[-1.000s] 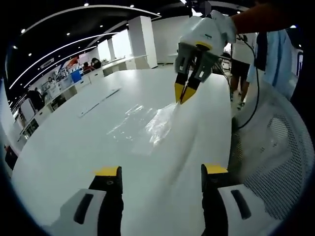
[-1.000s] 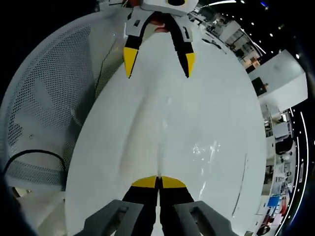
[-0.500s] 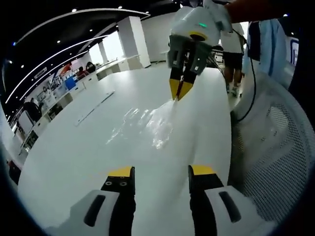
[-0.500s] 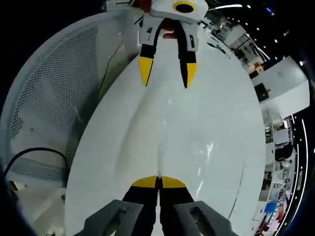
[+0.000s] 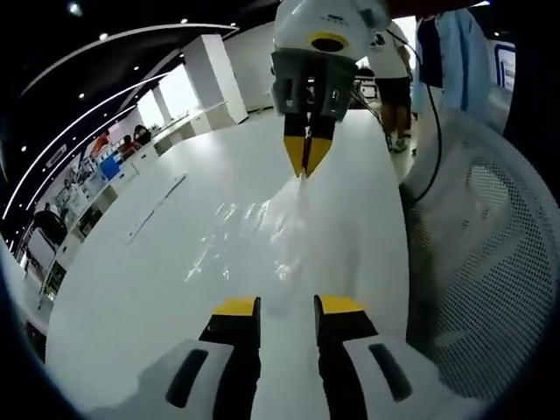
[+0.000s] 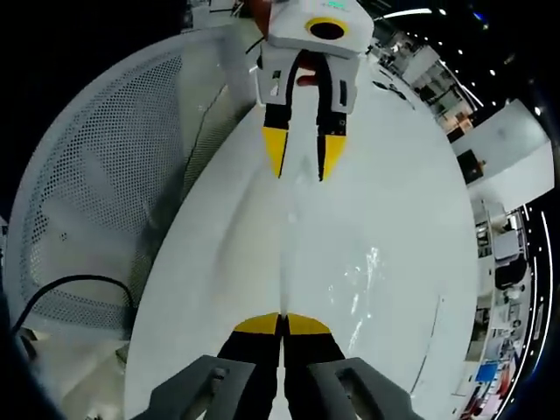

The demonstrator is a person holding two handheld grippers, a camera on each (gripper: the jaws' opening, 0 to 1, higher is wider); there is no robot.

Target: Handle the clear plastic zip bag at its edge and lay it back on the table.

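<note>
We see the clear plastic zip bag [image 5: 262, 241] spread over the white round desk [image 5: 140, 289], close to the desk's edge that borders the white perforated mesh chair [image 5: 490, 262]. Our right gripper [image 5: 304, 156], seen from the left gripper view, has its yellow-tipped jaws pressed together on one edge of the bag, pulling that corner up off the desk while the rest of the film lies crumpled on the surface. In the right gripper view the same jaws [image 6: 282, 325] meet flat at the bottom, the thin bag edge [image 6: 289, 236] running up from between them. Our left gripper [image 6: 302, 156] hangs over the bag's far end with jaws spread a little, holding nothing.
</note>
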